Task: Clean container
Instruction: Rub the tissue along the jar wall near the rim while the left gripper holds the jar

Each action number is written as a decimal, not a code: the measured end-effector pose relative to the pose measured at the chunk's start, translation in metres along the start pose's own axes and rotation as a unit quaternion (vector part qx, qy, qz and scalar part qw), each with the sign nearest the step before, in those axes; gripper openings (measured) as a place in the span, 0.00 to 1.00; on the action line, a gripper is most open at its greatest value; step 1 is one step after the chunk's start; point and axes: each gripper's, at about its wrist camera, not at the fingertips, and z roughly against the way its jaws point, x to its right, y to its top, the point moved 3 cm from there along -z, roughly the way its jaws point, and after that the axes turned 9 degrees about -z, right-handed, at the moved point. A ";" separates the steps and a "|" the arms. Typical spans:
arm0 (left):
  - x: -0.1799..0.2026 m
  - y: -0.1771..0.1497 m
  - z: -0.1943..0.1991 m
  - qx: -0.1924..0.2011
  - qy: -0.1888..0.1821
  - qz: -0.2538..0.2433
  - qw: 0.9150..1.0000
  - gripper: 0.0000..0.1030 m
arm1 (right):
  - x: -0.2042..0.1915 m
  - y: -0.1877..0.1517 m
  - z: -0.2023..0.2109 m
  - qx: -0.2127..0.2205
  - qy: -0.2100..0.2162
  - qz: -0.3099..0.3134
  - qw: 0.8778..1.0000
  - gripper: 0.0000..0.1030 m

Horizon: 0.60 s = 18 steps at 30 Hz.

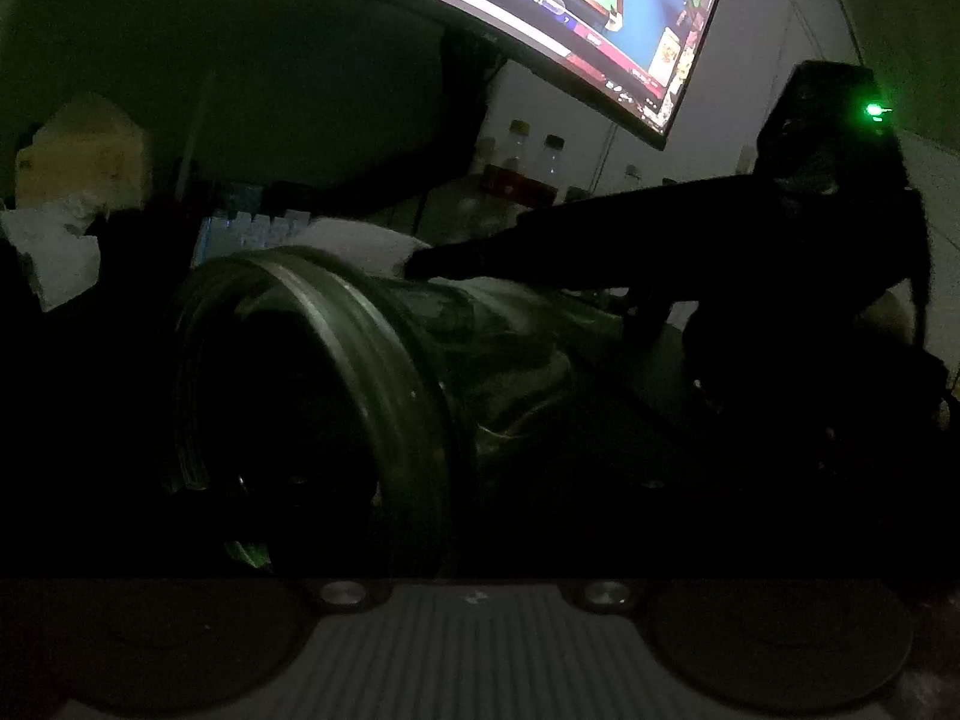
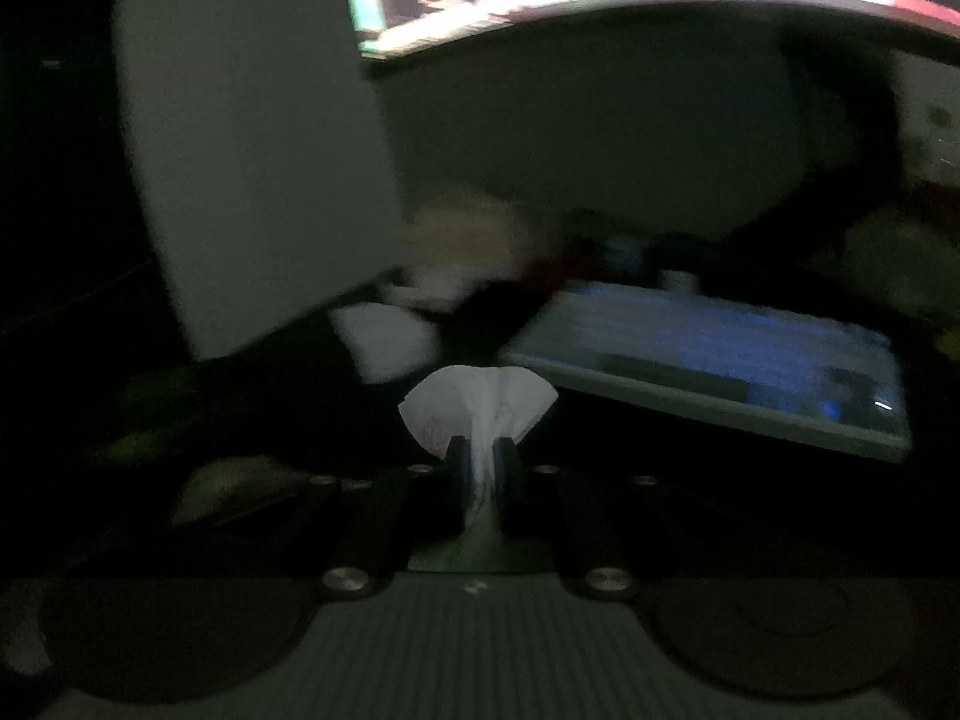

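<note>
Where monitor [image 1: 540,18] glows, bottles [image 1: 534,156] crowd container [image 1: 336,372]

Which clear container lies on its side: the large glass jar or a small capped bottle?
The large clear glass jar, nearest the camera, lies on its side; the small capped bottles behind it stand upright.

The container [image 1: 336,396] is a clear jar of glass or plastic, lying on its side, with its wide round mouth turned toward the left wrist camera and its body going away to the right. Its rim has a thick ridged band, and the inside looks very dark, so what is in it cannot be seen. The white tissue [image 2: 480,405] is crumpled and spreads like a fan, with its lower part squeezed into a narrow strip.
</note>
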 end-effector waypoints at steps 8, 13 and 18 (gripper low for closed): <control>0.005 -0.001 0.001 -0.004 0.008 -0.013 1.000 0.67 | -0.031 -0.007 0.016 -0.004 0.089 0.065 0.994 0.12; 0.006 -0.001 0.004 0.002 0.015 -0.021 1.000 0.48 | 0.019 0.002 0.002 -0.013 -0.003 0.009 1.000 0.10; 0.013 0.003 0.011 0.044 -0.033 -0.025 0.998 0.04 | 0.044 0.009 0.018 0.012 -0.007 -0.043 0.999 0.10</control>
